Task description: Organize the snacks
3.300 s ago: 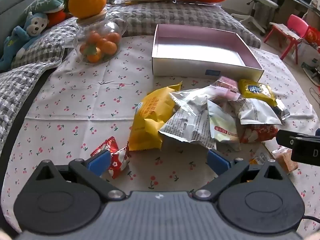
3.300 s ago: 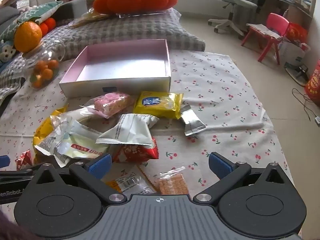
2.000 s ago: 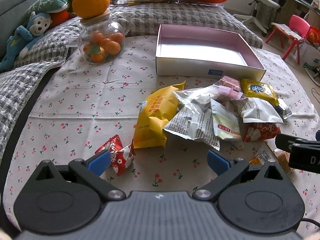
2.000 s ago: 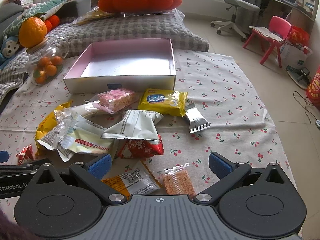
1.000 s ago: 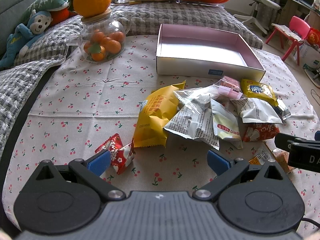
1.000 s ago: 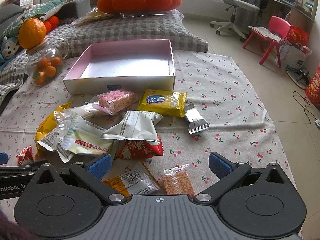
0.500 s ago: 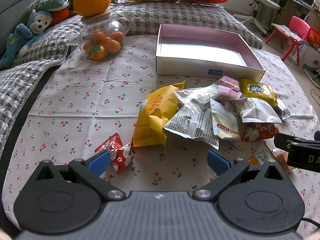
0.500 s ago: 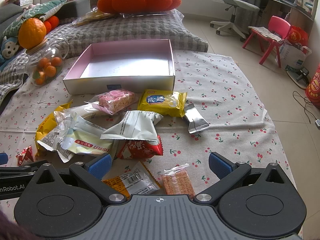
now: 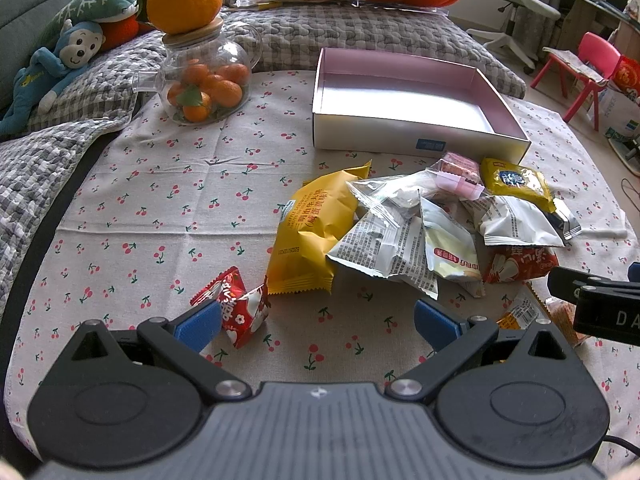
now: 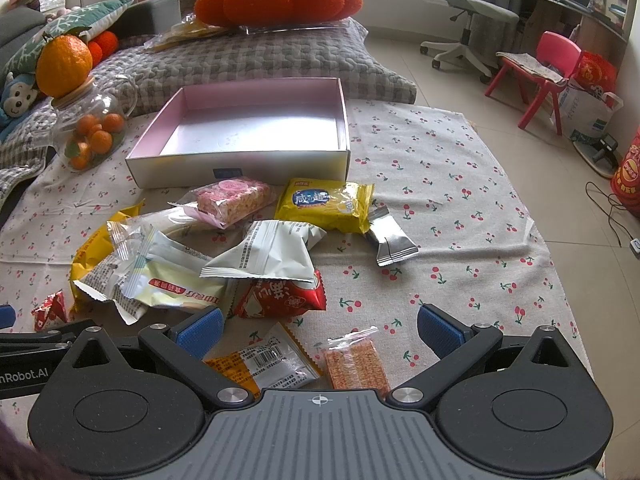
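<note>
On the cherry cloth (image 9: 168, 200), about ten snack packets (image 10: 276, 256) lie heaped at 6 o'clock of one empty pink box (image 10: 248, 132). The yellow bag (image 9: 312, 236) runs lengthwise from 6 to 12. Left gripper (image 9: 318, 324) and right gripper (image 10: 320, 328) hover low, level, jaws spread, holding nothing.

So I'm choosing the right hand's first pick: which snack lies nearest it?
The clear-wrapped orange cracker bar, lying between the open right hand-held gripper fingers; the other packets sit farther off.
</note>
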The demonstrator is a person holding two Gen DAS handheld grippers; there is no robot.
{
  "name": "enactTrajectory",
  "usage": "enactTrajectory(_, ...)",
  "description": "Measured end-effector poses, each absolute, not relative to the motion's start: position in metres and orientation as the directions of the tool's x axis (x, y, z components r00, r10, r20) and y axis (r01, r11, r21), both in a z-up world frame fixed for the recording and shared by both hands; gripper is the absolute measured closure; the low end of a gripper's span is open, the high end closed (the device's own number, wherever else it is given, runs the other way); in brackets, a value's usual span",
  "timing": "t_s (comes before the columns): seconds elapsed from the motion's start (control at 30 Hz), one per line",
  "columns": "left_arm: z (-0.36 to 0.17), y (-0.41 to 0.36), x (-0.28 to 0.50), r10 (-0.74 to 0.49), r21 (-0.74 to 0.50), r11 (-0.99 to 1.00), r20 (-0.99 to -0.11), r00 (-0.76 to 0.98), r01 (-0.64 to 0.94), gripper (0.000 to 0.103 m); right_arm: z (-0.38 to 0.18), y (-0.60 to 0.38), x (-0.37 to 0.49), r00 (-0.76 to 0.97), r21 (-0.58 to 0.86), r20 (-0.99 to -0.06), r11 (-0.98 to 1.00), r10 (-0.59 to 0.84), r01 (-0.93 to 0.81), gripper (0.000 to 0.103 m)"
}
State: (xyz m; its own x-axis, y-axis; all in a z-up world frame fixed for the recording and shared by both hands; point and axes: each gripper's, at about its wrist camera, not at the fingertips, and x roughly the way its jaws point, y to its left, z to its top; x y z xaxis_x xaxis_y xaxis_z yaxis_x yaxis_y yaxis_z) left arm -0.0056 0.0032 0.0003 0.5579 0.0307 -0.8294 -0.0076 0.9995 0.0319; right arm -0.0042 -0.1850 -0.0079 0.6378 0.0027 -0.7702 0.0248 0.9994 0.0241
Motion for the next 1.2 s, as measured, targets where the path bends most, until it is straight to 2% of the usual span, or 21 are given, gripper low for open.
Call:
enactTrajectory(0.93,0.0000,0.0053,-0.0049,0.027,0.028,1.000,-0.832,0.553,-0.006,0.000,-0.0080,-0.1842,-0.0036,0.637,0.022,-0.771,0.999,0.002,0.024,0.000)
enactTrajectory(1.2,0.0002,0.0080,0.0033,0.007,0.034,0.999,-0.837,0.548,0.040,0.000,-0.0075,-0.1840,-0.0010,0.646,0.012,-0.763,0.999,-0.011,0.031,0.000)
